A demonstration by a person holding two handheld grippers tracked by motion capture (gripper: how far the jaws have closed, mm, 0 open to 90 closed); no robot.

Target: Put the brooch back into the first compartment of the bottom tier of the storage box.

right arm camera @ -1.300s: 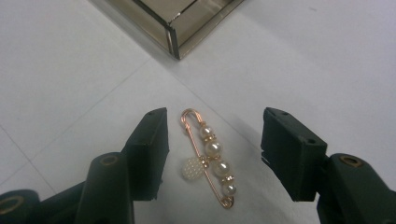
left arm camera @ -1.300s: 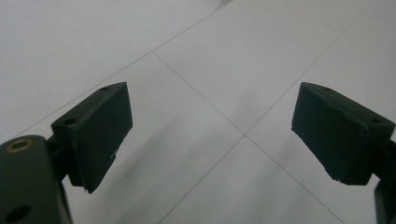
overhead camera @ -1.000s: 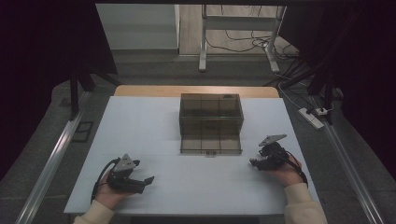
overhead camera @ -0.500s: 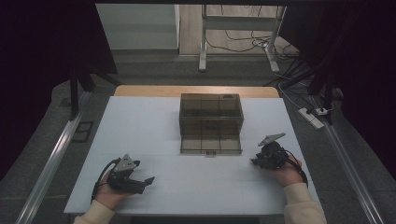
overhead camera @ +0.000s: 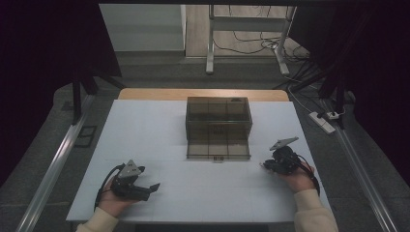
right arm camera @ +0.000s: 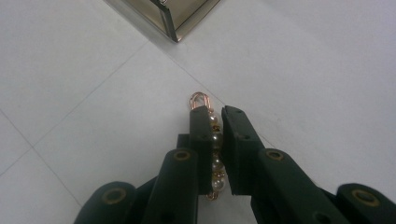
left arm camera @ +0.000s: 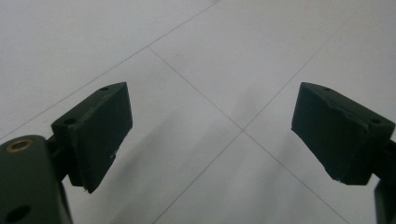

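Pearl hair clip [right arm camera: 214,154] sits between the 2 jaws of your right gripper [right arm camera: 215,122], near the right side of the white table [overhead camera: 159,125]. In the right gripper view the jaws have just been closing and now press against both sides of the clip; a row of pearls shows in the narrow gap between them, and a copper-coloured wire loop sticks out past the jaw tips on the far end. The clip looks to lie flat on the table surface; whether it is lifted at all cannot be told.

Your right gripper [overhead camera: 280,161] is clamped on the clip, with your right hand [overhead camera: 297,178] behind it at the near right of the table. The clip itself is too small to make out in the high view.

Your left gripper [overhead camera: 134,186] rests at the near left of the table, well apart from the right one. In the left gripper view its 2 jaws stand wide apart over bare table, with 1 crossing of thin seam lines between them. It is released and holds nothing. Your left hand [overhead camera: 113,200] grips it from the near side.

A smoked, see-through box [overhead camera: 218,126] stands at the table's middle, toward the far edge. Its near corner [right arm camera: 175,21] appears at the top of the right gripper view, near the clip but not touching it.
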